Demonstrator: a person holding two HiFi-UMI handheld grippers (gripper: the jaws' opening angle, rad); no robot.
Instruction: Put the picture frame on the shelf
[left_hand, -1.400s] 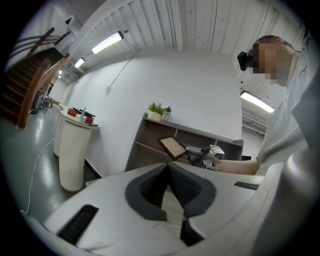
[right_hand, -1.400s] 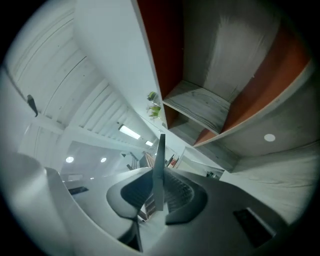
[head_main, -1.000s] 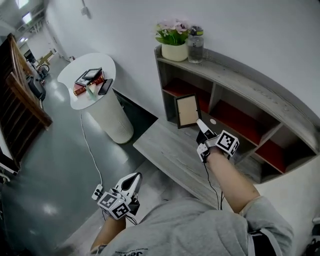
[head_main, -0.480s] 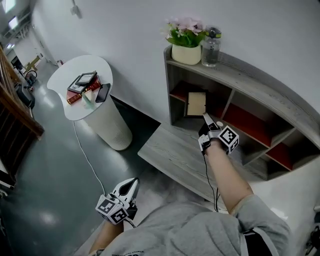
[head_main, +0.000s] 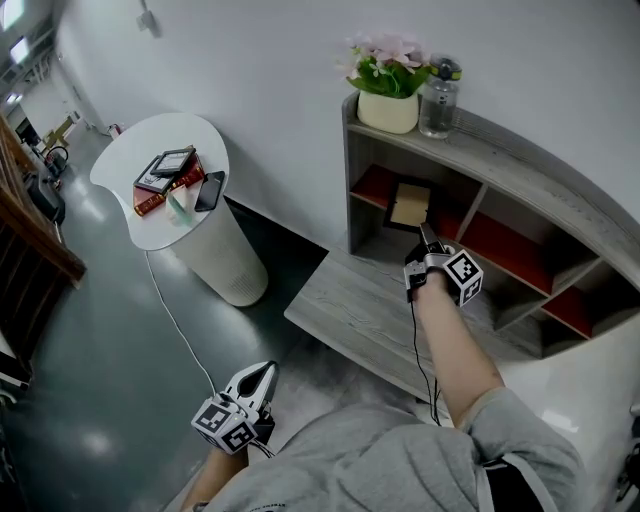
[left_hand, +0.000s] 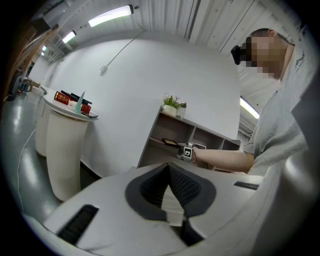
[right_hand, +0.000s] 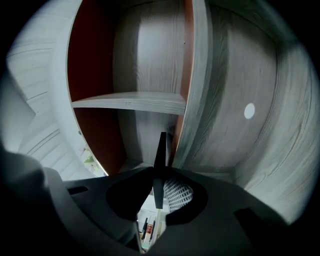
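The single picture frame (head_main: 410, 205) stands upright in the upper middle of the head view, a dark rim round a pale panel. It sits in the mouth of the left-hand column of the grey shelf (head_main: 540, 190). The right gripper (head_main: 427, 238) covers its lower corner, so whether it rests on a board cannot be told. In the right gripper view the frame shows only edge-on, a thin dark strip with both jaws clamped on it, its lower end lost behind the gripper body. Beyond it are one grey shelf board (right_hand: 130, 102), a red back wall at upper left and one grey divider (right_hand: 197, 75). The shelf's right end is cut off by the picture edge, and the person's forearm (head_main: 455, 350) hides part of its lower row. On top of the shelf stand one flower pot (head_main: 390, 110) with pink blooms and, just beside it, one clear bottle (head_main: 440, 90). Below the shelf lies a low grey platform (head_main: 350, 310). The left gripper (head_main: 260, 375) hangs at the lower left of the head view, jaws closed together on nothing. At upper left one round white table (head_main: 120, 185) bears one dark phone (head_main: 209, 190) and a small stack (head_main: 165, 170) of what may be two or three books. One thin cable (head_main: 180, 320) trails across the floor.
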